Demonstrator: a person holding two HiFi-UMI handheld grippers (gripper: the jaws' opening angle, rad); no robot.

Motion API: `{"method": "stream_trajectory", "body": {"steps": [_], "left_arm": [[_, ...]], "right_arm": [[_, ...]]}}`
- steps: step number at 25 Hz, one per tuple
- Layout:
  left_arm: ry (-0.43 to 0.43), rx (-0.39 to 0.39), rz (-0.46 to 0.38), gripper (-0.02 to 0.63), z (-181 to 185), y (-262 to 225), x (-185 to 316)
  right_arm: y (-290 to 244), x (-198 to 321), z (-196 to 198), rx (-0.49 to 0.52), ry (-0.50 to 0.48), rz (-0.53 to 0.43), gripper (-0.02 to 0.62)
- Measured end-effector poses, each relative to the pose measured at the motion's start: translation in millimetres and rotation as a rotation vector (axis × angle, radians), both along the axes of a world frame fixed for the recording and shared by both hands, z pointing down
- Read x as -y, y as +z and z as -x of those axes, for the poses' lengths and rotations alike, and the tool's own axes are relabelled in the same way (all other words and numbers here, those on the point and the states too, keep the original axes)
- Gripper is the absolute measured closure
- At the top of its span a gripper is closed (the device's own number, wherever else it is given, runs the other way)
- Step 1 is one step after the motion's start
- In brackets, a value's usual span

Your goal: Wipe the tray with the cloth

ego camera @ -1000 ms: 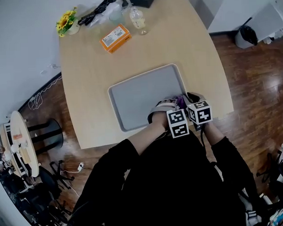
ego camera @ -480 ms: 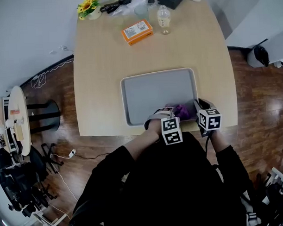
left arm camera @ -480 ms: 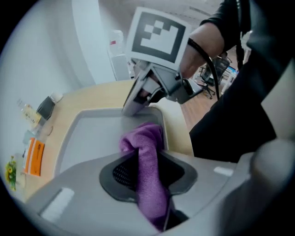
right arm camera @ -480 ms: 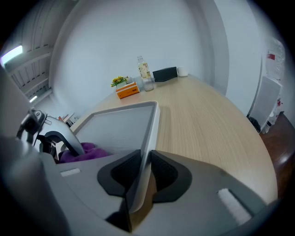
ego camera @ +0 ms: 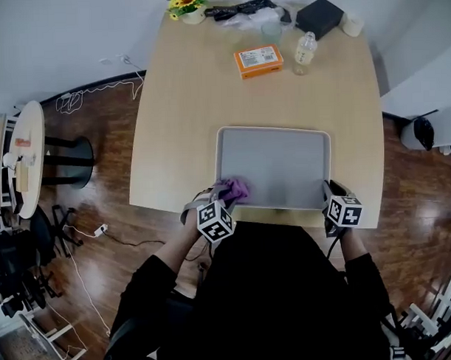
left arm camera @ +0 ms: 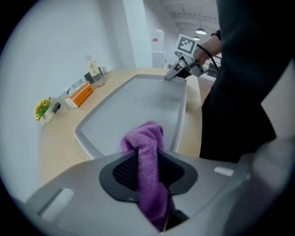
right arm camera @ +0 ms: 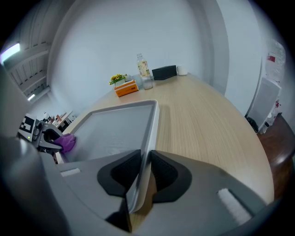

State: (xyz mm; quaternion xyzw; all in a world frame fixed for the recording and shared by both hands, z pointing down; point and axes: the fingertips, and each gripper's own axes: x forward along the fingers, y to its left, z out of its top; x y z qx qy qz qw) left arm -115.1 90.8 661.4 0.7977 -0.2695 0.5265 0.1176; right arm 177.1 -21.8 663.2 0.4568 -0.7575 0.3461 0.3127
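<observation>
A grey tray (ego camera: 277,166) lies on the wooden table near its front edge. A purple cloth (ego camera: 232,189) rests on the tray's near left corner, and my left gripper (ego camera: 220,201) is shut on it. In the left gripper view the cloth (left arm camera: 146,159) is pinched between the jaws and bunches over the tray (left arm camera: 133,108). My right gripper (ego camera: 332,198) is shut on the tray's near right rim. In the right gripper view that rim (right arm camera: 143,177) runs between the two pads, and the cloth (right arm camera: 67,142) shows at the far left.
At the table's far end stand an orange box (ego camera: 258,61), a clear bottle (ego camera: 304,50), a black box (ego camera: 319,16), yellow flowers (ego camera: 187,3) and black cables (ego camera: 242,8). A small round side table (ego camera: 22,164) stands on the floor at the left.
My left gripper has slid the purple cloth leftward along the tray's near edge, from beside the right gripper to the near left corner. The right gripper keeps its hold on the rim.
</observation>
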Motion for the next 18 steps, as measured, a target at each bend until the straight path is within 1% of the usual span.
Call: {"method": "stream_trajectory", "body": {"steps": [2, 5, 8, 11, 14, 16, 18], "left_arm": [[0.001, -0.024, 0.012, 0.521, 0, -1, 7], [0.049, -0.005, -0.009, 0.52, 4, 0, 31], [0.082, -0.018, -0.037, 0.52, 14, 0, 73], [0.113, -0.032, -0.062, 0.52, 23, -1, 125], [0.144, 0.016, -0.079, 0.52, 34, -3, 170], [0.196, 0.046, -0.067, 0.518, 34, -3, 180], [0.229, 0.046, -0.06, 0.518, 32, -3, 181]], "right_arm": [[-2, 0, -1, -0.007, 0.005, 0.003, 0.522], [-4, 1, 1, -0.002, 0.02, -0.003, 0.522], [-4, -1, 2, 0.024, 0.029, -0.02, 0.522], [-5, -2, 5, 0.027, 0.026, -0.022, 0.523], [-5, 0, 7, 0.025, 0.021, -0.026, 0.523], [-4, 0, 6, 0.024, 0.02, -0.029, 0.523], [-4, 1, 4, 0.021, 0.023, -0.032, 0.523]]}}
